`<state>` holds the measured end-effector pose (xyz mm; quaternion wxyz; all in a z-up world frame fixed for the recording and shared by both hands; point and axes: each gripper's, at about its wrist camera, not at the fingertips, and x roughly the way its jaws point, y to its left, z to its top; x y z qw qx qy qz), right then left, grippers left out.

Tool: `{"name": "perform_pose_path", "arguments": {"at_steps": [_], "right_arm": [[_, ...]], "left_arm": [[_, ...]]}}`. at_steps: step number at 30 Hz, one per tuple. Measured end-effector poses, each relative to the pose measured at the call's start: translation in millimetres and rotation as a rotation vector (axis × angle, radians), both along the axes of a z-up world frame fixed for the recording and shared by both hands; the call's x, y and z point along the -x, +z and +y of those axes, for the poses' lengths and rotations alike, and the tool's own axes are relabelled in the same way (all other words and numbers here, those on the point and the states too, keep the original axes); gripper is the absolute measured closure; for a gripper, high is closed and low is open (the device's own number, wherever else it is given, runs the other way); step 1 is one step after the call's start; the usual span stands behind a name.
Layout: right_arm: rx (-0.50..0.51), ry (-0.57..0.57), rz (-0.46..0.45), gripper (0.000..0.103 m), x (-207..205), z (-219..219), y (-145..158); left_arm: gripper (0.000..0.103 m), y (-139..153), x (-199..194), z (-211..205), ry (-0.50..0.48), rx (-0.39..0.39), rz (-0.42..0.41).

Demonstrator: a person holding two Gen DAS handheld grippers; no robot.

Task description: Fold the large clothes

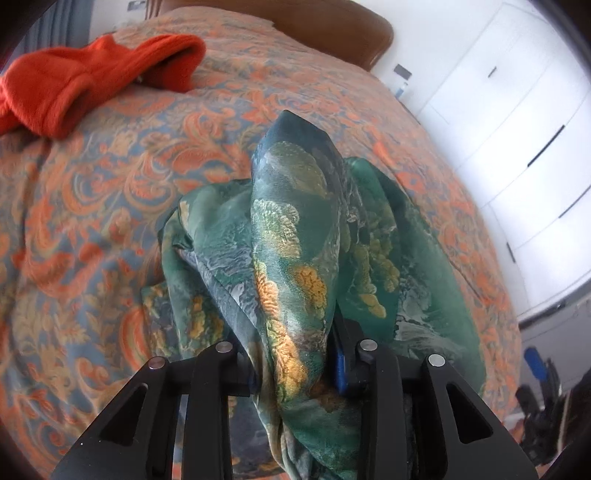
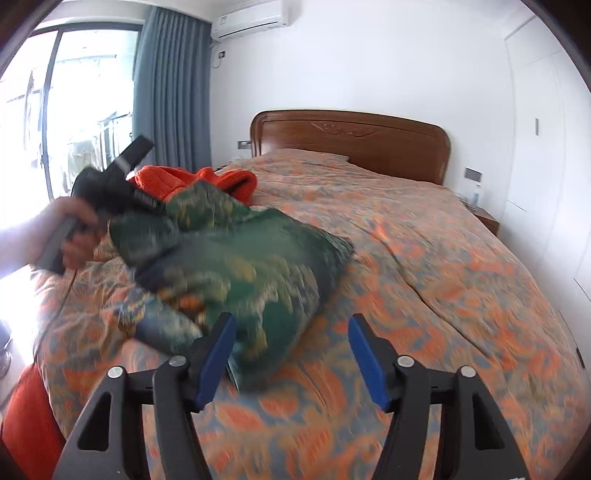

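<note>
We see a wide bed under an orange and blue paisley quilt [image 2: 424,258] filling the lower frame, its carved brown wooden headboard [image 2: 351,136] at centre against a plain white wall [image 2: 369,66]. At upper left, a grey-blue curtain [image 2: 171,85] hangs beside a bright glass balcony door [image 2: 74,103]; a white air conditioner [image 2: 251,18] sits above. White wardrobe doors [image 2: 546,147] line the right edge

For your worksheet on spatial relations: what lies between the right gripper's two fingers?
Only bare bedspread shows between the right gripper's open fingers, in the right wrist view; the green garment lies leftward.
</note>
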<state>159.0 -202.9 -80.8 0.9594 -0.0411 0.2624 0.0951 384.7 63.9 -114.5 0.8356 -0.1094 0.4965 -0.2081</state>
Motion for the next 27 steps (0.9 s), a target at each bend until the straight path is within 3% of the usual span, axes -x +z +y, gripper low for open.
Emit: {"name": "perform_pose_path", "arguments": {"at_steps": [4, 6, 8, 10, 13, 23, 27], "right_arm": [[-0.056, 0.063, 0.067, 0.046, -54.7, 28.0, 2.1], [-0.038, 0.091, 0.119, 0.046, -84.6, 45.0, -13.6], [-0.023, 0.118, 0.234, 0.045, -116.3, 56.2, -47.4], [-0.038, 0.124, 0.348, 0.044, -137.0, 57.6, -88.9], [-0.002, 0.122, 0.330, 0.045, -134.2, 60.8, -110.7], [0.025, 0.091, 0.362, 0.044, -145.3, 69.1, -116.4], [0.047, 0.078, 0.428, 0.044, -151.4, 77.5, -84.7]], "left_arm": [[0.069, -13.6, 2.5, 0.0, -0.004, 0.003, -0.017], [0.067, -20.9, 1.1, 4.8, 0.001, -0.023, -0.015], [0.063, -36.3, 3.0, 7.2, 0.000, -0.057, 0.000], [0.060, -54.6, 2.1, 10.1, 0.015, -0.038, 0.028], [0.058, -67.4, 0.3, 13.6, 0.042, -0.001, 0.035], [0.056, -81.2, 6.1, 20.3, 0.053, 0.047, 0.010], [0.055, -83.4, 9.6, 25.5, 0.061, 0.076, 0.006]]}}
